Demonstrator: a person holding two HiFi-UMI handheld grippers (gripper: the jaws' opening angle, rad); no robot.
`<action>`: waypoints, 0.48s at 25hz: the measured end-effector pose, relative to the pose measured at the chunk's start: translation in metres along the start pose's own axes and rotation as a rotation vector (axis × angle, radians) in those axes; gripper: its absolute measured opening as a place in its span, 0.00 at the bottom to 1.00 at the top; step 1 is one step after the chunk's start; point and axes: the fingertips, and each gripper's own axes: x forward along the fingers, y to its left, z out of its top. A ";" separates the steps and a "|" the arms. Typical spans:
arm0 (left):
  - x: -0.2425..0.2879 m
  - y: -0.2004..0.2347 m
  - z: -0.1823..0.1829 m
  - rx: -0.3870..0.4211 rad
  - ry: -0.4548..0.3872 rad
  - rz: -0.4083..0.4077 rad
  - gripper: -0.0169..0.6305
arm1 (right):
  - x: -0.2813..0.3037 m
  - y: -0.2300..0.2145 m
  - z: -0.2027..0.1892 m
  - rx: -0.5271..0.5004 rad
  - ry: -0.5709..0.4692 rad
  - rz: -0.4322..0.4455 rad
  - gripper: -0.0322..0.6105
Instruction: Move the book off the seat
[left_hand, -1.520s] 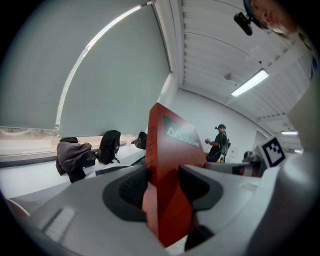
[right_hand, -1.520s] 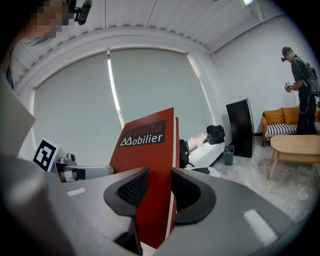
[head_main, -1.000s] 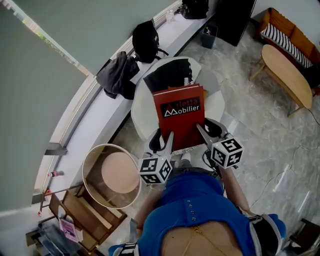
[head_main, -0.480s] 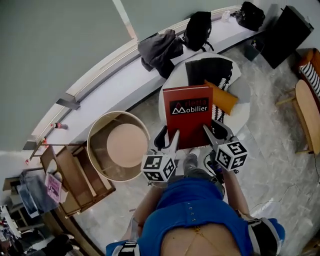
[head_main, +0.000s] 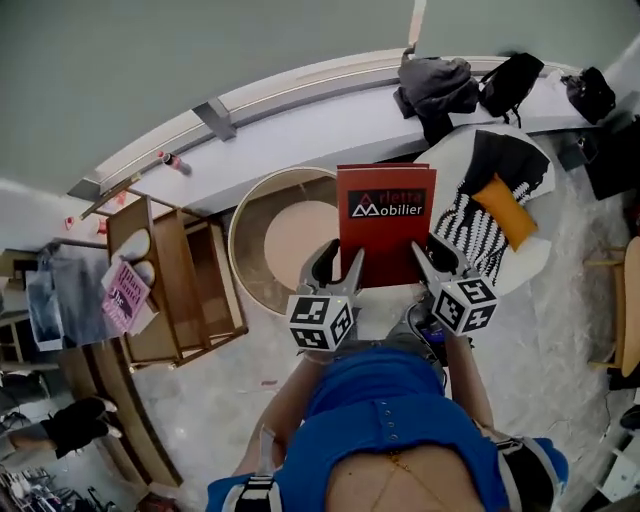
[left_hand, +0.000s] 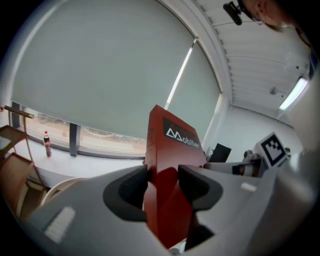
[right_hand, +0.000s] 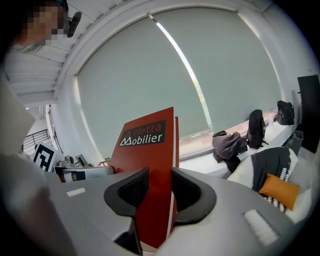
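The book (head_main: 381, 225) is off the seat (head_main: 535, 262) and in the air, its red cover facing up toward the head camera, held by its near edge between the two grippers. The left gripper (head_main: 340, 272) has its pads pressed on the near left corner, and the right gripper (head_main: 432, 262) grips the near right corner the same way; neither is empty. By my reading the lift is done and this is the carry: the book hangs over the gap between the seat and the round table (head_main: 262, 215), resting on neither. The next move calls for a landing place, likely that table, then lowering both hands together so the book stays level, and letting go only once it is supported.

The head view alone shows the book against seat and table. The left gripper view shows the pads on both faces of the book (left_hand: 172, 165), the other gripper's cube (left_hand: 272, 147) and a bottle (left_hand: 46, 142) on the ledge. The right gripper view shows the seat's orange cushion (right_hand: 280, 190) off to the right, well apart from the book (right_hand: 150, 150)
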 end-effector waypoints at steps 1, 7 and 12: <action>-0.015 0.026 0.002 -0.009 -0.005 0.023 0.32 | 0.017 0.025 -0.005 -0.007 0.011 0.024 0.26; -0.076 0.124 0.000 -0.082 -0.026 0.167 0.32 | 0.089 0.117 -0.025 -0.049 0.098 0.163 0.26; -0.131 0.190 -0.005 -0.153 -0.049 0.252 0.32 | 0.127 0.192 -0.046 -0.081 0.172 0.233 0.26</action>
